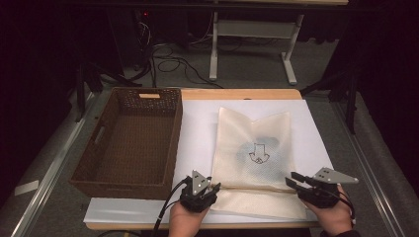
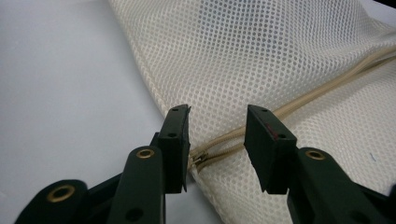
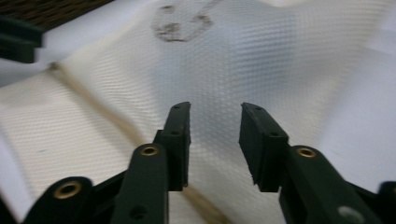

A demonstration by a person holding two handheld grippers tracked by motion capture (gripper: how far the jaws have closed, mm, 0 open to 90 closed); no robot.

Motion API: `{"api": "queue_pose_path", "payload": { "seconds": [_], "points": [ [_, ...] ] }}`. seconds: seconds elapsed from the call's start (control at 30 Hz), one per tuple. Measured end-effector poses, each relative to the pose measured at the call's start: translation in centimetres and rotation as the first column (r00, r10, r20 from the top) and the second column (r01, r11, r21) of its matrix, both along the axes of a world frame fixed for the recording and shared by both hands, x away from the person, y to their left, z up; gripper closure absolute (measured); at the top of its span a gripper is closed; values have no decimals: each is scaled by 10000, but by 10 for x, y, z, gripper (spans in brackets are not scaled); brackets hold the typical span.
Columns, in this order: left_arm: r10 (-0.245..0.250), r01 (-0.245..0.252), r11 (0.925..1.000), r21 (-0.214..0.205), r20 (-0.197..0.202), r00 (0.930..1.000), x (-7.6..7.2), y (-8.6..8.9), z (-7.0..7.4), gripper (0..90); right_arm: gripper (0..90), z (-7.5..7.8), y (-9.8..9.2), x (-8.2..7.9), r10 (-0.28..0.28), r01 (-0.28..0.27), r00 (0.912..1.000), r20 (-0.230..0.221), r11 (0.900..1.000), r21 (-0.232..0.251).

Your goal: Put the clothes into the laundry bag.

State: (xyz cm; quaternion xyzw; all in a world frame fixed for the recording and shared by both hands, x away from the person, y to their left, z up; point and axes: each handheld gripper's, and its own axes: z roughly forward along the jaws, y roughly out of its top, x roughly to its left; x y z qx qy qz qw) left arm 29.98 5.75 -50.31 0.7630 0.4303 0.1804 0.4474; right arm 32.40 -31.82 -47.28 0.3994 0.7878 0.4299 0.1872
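The mesh laundry bag [image 1: 254, 158] lay flat on the white sheet [image 1: 197, 128] that covered the table, its zipper [image 2: 299, 100] running across the near end from one gripper to the other. The left gripper [image 1: 213, 188] sat at the bag's left edge with its fingers [image 2: 175, 140] apart and nothing pinched; in the left gripper view the metal zipper pull [image 2: 198, 159] rested just inside the left finger, in the gap, with the mesh spreading away beyond the tips. I judged that the gripper was parked there because that is where the zipper ends and the pull has to be caught or let go.

The right gripper [image 1: 291, 178] hovered at the bag's right edge, its fingers [image 3: 261, 140] likewise apart, empty, and above the cloth; the zipper line passed beneath and to the left of its tips. Holding both ends of the seam would keep the limp mesh from bunching, which seemed to be the reason for the spread.

The wicker basket [image 1: 129, 143] stood well off to the left of the left fingers, empty, probably waiting for the bag.

A dark line drawing [image 1: 258, 153] was printed mid-bag, beyond both sets of fingers. I could make out no readable letters or brand on it.
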Motion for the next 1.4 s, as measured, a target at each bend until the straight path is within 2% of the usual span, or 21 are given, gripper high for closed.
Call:
{"api": "queue_pose_path", "payload": {
  "seconds": [0.03,0.17,0.2,0.23,0.33,0.37,0.4,0.43,0.47,0.53,0.6,0.63,0.67,0.8,0.9,0.97,1.0,1.1,1.23,1.33,1.4],
  "points": [
    [0,0,10000,0,0,10000,0,0,0,588,616,0,0,0,0,0,10000,0,10000,0],
    [-105,106,9999,-64,119,9999,4,-2,2,587,527,-8,-21,4,-973,974,9951,-195,9952,50],
    [-93,94,9999,-120,136,9999,4,-3,3,582,498,-14,-25,7,-1098,1106,9918,-655,9938,85],
    [-124,124,9999,-66,140,9998,5,-2,3,582,498,-14,-25,7,-1098,1106,9918,-655,9938,85],
    [-81,82,9999,-93,175,9998,7,-2,4,578,496,-25,-25,9,-1079,1071,9868,-1207,9942,-135],
    [-49,52,9999,-126,198,9998,7,-2,4,576,504,-28,-24,10,-1094,1090,9837,-1428,9940,-110],
    [-15,18,9999,-139,219,9998,7,-2,4,572,585,-33,-21,11,-988,953,9802,-1715,9950,-285],
    [-24,26,10000,-69,211,9998,8,-1,4,572,585,-33,-21,11,-988,953,9802,-1715,9950,-285],
    [-6,7,10000,-84,197,9998,8,0,4,572,683,-35,-19,11,-811,765,9812,-1751,9965,-330],
    [67,-66,9999,-91,170,9998,8,2,3,571,868,-34,-15,12,-462,342,9858,-1617,9965,-759],
    [133,-130,9997,-189,138,9998,8,5,4,569,889,-31,-12,12,-396,240,9877,-1512,9943,-1037],
    [186,-183,9996,-215,139,9997,8,6,4,569,890,-29,-13,13,-426,274,9896,-1377,9935,-1102],
    [204,-201,9996,-206,149,9997,8,6,4,572,889,-26,-16,15,-729,614,9917,-1057,9922,-1083],
    [44,-45,9999,-122,-64,10000,7,5,0,572,882,-24,-26,23,-1067,970,9900,-923,9898,-1041],
    [-360,356,9993,-130,-339,9988,1,0,-6,573,843,-28,-31,25,-1024,953,9889,-1079,9930,-696],
    [-634,633,9980,-18,-380,9973,-4,-2,-9,570,804,-27,-32,22,-1116,1061,9888,-993,9926,-588],
    [-664,661,9978,-87,-309,9973,-5,-2,-11,556,778,-24,-33,18,-1121,1098,9907,-774,9934,-340],
    [-525,519,9985,-149,-454,9976,-5,1,-13,584,770,-19,-33,13,-1063,1060,9929,-532,9943,-74],
    [-474,436,9979,-471,-814,9956,-5,8,-14,649,766,-15,-32,11,-903,902,9957,-219,9959,-30],
    [-480,449,9983,-362,-894,9948,-4,9,-17,702,758,-13,-27,10,-835,834,9964,-133,9965,-17],
    [-485,462,9986,-243,-1040,9934,-3,8,-20,695,755,-13,-26,10,-835,835,9964,-165,9965,-2]
  ]
}}
